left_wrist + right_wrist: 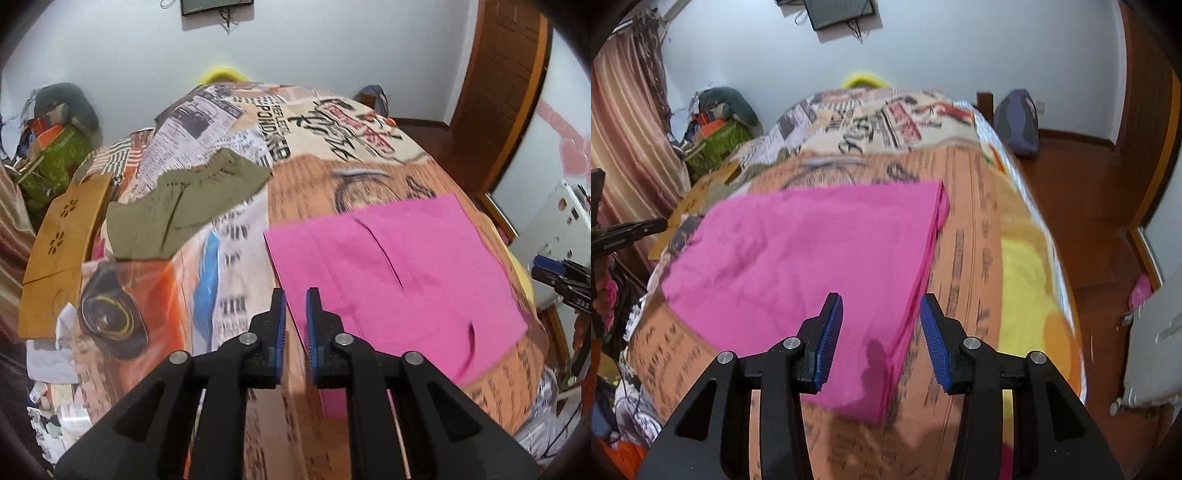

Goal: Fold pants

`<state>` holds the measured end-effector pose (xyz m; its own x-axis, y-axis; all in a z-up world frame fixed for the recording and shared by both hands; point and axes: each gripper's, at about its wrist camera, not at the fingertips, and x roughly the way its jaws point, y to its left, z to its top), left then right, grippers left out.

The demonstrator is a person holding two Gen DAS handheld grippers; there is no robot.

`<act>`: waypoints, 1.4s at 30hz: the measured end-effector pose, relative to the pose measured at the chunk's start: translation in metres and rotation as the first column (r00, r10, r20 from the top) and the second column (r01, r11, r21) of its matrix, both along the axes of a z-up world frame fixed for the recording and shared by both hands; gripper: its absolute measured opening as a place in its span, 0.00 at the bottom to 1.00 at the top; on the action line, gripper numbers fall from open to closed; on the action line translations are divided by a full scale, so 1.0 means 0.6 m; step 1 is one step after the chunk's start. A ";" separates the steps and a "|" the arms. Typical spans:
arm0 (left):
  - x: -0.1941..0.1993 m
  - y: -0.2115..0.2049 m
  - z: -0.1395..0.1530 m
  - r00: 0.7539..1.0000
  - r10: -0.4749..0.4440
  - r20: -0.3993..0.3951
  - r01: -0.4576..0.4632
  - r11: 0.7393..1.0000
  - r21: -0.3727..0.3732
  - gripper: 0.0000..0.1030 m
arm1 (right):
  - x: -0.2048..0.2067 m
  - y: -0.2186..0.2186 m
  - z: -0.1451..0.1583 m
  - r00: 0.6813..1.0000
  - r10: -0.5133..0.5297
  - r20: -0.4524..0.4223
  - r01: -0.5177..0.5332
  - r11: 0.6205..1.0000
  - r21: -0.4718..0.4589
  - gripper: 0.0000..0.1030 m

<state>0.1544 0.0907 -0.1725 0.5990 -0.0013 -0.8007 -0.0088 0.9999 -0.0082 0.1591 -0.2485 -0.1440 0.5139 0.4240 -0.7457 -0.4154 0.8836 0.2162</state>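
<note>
I am hovering both grippers, left gripper (pixel 295 314) jaws slightly parted, right gripper (pixel 881 325) jaws wide, both empty, over the pink pants (pixel 812 251) on the bed (pixel 979 240), aiming for its near corners.

Plain pink pants (pixel 812 258), olive-green garment (pixel 184 206), newsprint-patterned orange-and-cream bedspread (pixel 332 173), blue-padded black jaws.

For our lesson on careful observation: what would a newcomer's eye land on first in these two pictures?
The bright pink pants, folded flat in the middle of the bed, stand out first. Beneath them spreads the busy newspaper-print bedspread, with an olive-green garment lying crumpled toward its far left. Both the left hand-held gripper and the right hand-held gripper hang open above the pink cloth's near edge, holding nothing.
</note>
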 end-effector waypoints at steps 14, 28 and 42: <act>0.152 0.035 -0.065 0.998 0.020 -0.065 -0.020 1.000 0.000 0.27 | 0.128 0.037 -0.014 0.999 0.016 0.037 -0.014 0.999 -0.039 0.39; 0.193 0.043 -0.140 0.989 0.011 -0.148 -0.023 0.996 -0.083 0.30 | 0.272 0.044 -0.104 0.999 -0.035 -0.030 0.033 0.997 -0.067 0.39; 0.187 0.021 -0.129 0.993 0.004 -0.116 -0.009 0.999 -0.036 0.08 | 0.285 0.063 -0.126 0.999 0.009 -0.032 -0.010 0.999 -0.042 0.07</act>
